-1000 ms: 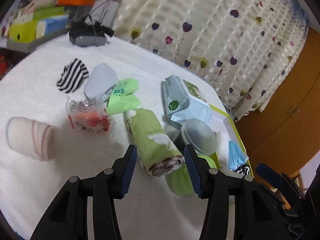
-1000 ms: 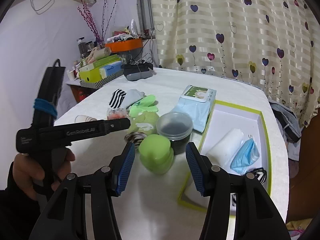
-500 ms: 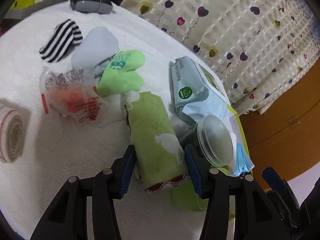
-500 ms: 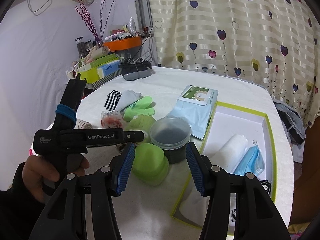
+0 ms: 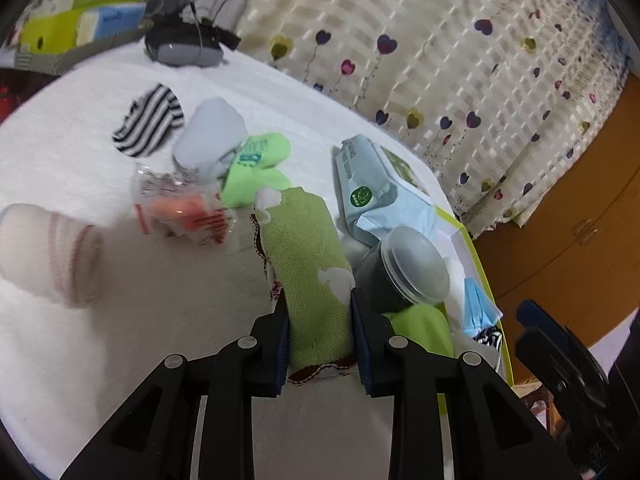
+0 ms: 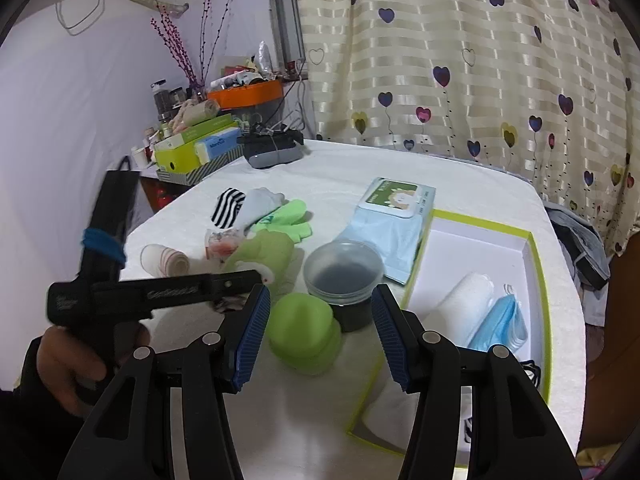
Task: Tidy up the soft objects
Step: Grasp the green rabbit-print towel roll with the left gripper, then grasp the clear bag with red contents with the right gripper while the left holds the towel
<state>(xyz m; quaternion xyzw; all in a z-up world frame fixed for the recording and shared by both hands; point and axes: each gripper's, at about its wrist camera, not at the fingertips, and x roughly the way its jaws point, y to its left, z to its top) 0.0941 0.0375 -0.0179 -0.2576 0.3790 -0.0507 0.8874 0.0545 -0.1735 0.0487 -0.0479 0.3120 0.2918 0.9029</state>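
Note:
A green rolled cloth with a red-stitched edge lies on the white table between the jaws of my left gripper. The jaws are closing and the pads press its sides. Behind it lie a striped sock, a pale blue sock, a green glove, a clear packet and a rolled bandage. My right gripper stands open above a green round container, with nothing held. The green-rimmed box holds a white roll and blue masks.
A dark jar with a clear lid stands right beside the green roll. A wet-wipes pack leans on the box. A grey device and stacked boxes sit at the table's far side. A heart-print curtain hangs behind.
My left gripper has pushed forward along the green roll and its jaws have drawn in onto it. The right gripper has kept still.

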